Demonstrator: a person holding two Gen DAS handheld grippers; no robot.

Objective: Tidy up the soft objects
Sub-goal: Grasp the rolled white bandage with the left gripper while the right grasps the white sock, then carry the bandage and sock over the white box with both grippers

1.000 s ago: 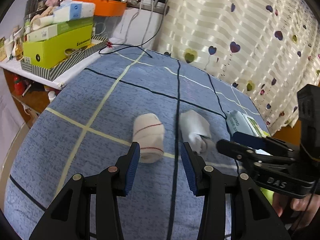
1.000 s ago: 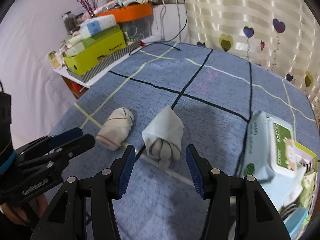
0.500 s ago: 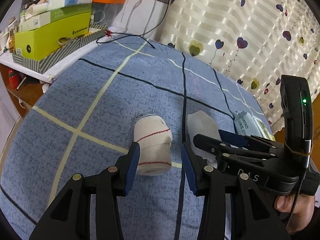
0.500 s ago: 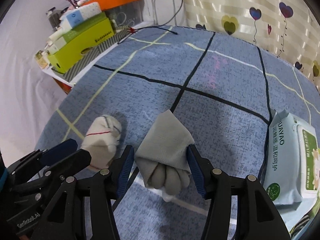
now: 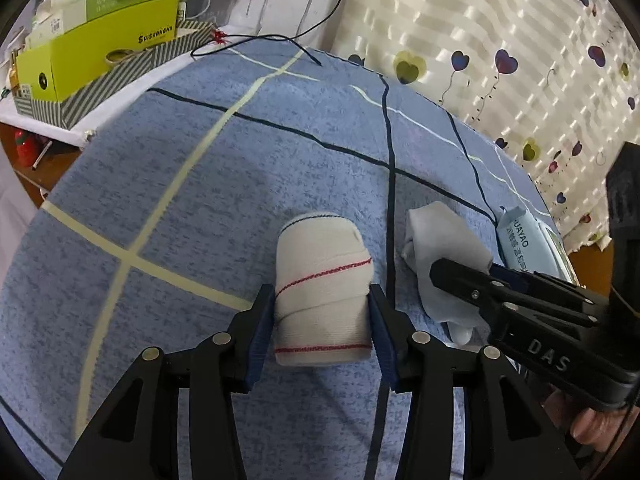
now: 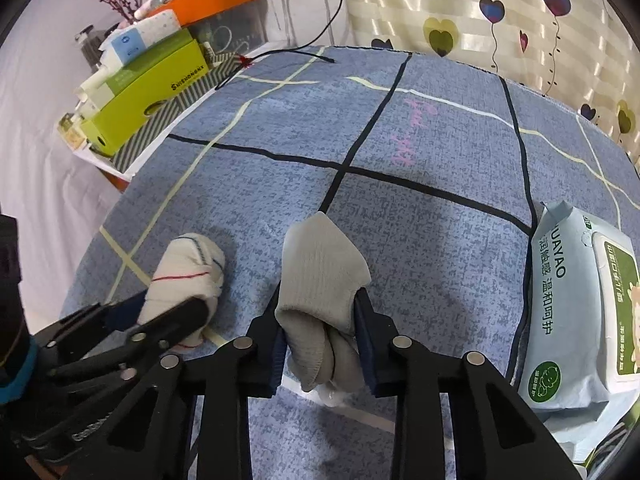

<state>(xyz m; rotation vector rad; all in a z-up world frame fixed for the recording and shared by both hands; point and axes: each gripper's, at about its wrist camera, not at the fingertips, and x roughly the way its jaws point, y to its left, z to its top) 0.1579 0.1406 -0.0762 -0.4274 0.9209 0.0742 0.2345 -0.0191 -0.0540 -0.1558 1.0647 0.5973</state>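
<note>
A white rolled sock with red stripes (image 5: 320, 264) lies on the blue checked cloth (image 5: 192, 208). My left gripper (image 5: 320, 296) straddles its near end; the jaws are opening, and the pads stand alongside the roll without squeezing it. Just right of it lies a grey folded sock bundle (image 6: 320, 264). My right gripper (image 6: 320, 300) has it between its blue pads (image 6: 362, 320); the jaws are closing and pinch the fabric inward. The white roll (image 6: 188, 268) and the left gripper (image 6: 160, 312) also show low on the left in the right wrist view.
A pack of wet wipes (image 6: 576, 312) lies at the cloth's right edge. A side table at the far left holds a green box (image 5: 100, 52) and clutter, with a black cable (image 5: 280, 38) trailing onto the cloth. A heart-patterned curtain (image 5: 500, 40) hangs behind.
Both grippers have come down and forward onto the socks. The left now straddles the white roll. The right has narrowed its jaws onto the grey bundle.
</note>
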